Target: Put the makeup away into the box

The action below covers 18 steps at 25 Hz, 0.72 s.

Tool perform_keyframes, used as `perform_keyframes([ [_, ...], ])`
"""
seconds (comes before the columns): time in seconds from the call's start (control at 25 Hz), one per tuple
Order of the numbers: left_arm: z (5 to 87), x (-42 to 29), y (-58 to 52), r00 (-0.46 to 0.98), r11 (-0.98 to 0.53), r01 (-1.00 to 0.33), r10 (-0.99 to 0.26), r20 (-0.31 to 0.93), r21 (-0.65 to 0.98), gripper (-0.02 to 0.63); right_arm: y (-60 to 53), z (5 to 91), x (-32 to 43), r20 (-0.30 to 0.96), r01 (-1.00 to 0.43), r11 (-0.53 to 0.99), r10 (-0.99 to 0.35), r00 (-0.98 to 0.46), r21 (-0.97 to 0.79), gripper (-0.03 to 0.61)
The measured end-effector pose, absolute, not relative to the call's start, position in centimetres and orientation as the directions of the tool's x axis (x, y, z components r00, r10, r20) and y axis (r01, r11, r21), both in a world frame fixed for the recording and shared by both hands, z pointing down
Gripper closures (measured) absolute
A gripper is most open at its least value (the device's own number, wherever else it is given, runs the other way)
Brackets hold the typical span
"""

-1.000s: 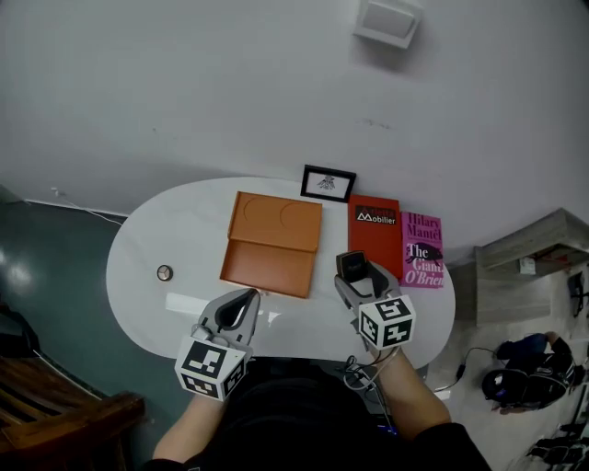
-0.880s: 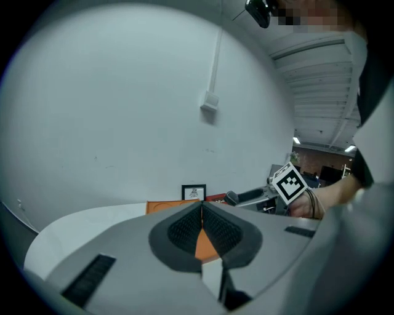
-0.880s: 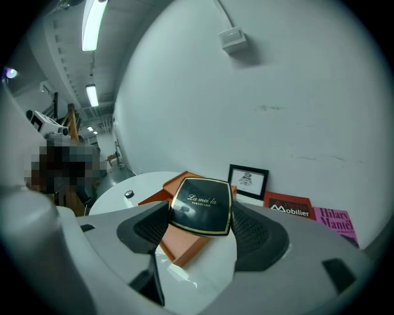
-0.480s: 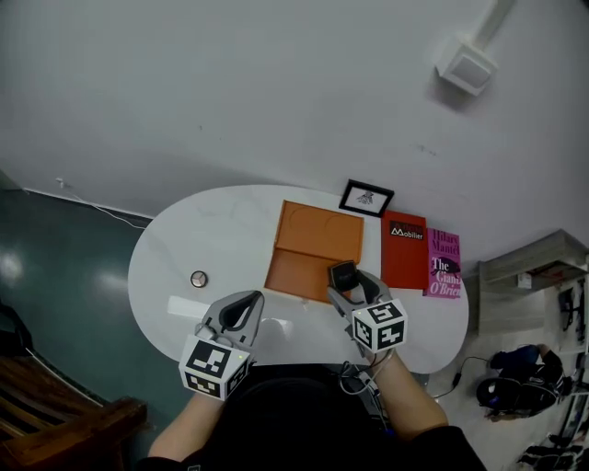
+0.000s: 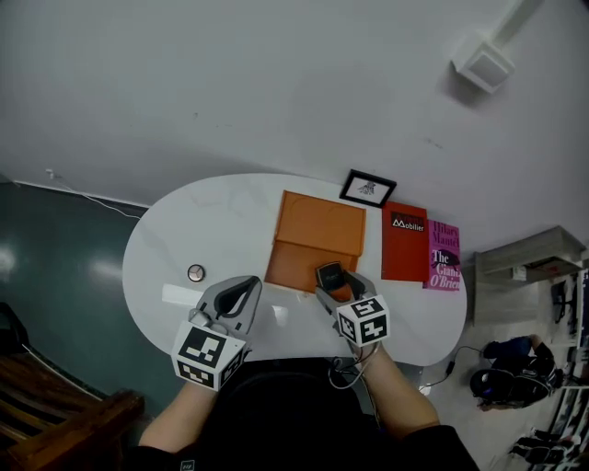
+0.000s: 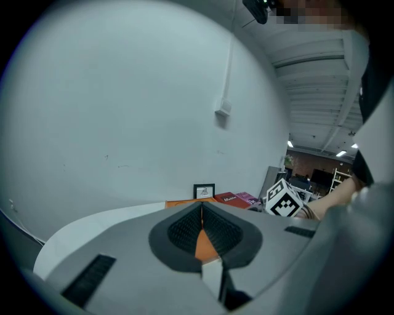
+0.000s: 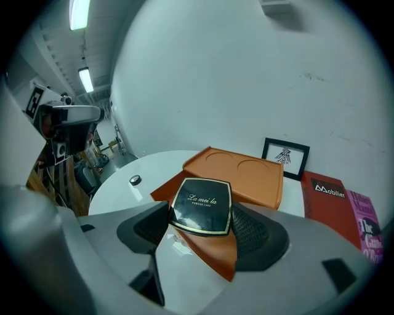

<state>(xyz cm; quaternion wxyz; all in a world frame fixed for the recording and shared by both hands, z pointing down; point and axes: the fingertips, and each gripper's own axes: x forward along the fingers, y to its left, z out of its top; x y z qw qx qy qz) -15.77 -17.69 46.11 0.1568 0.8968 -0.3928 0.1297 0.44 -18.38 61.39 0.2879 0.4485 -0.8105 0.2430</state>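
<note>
Black glossy square compact (image 7: 201,206), orange box (image 7: 246,172)

Location type: a laboratory or workshop hall. Evidence:

- A white oval counter (image 5: 156,267) stands against a bare pale wall (image 5: 230,92) on a teal floor (image 5: 55,267).
- A wall box (image 5: 482,64) is surface-mounted.
- Strip lights (image 7: 78,12) run along a ribbed ceiling (image 6: 320,80).
- Open shelving (image 5: 529,262) and floor clutter (too small to identify) lie at the right.
- The left hand-held gripper (image 5: 250,285) and right hand-held gripper (image 5: 333,279) each carry a cube with square markers.
</note>
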Motion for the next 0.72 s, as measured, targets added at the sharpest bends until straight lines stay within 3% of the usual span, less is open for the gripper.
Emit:
perform_keyframes([
  [0.72,47.1,-14.2,-18.1,0.579,-0.565,-0.808,-0.705,0.41,0.168,0.6,-19.6,69.0,1.6,0.829,-0.815,0.57,-0.4,-0.39,-0.109,0.291],
])
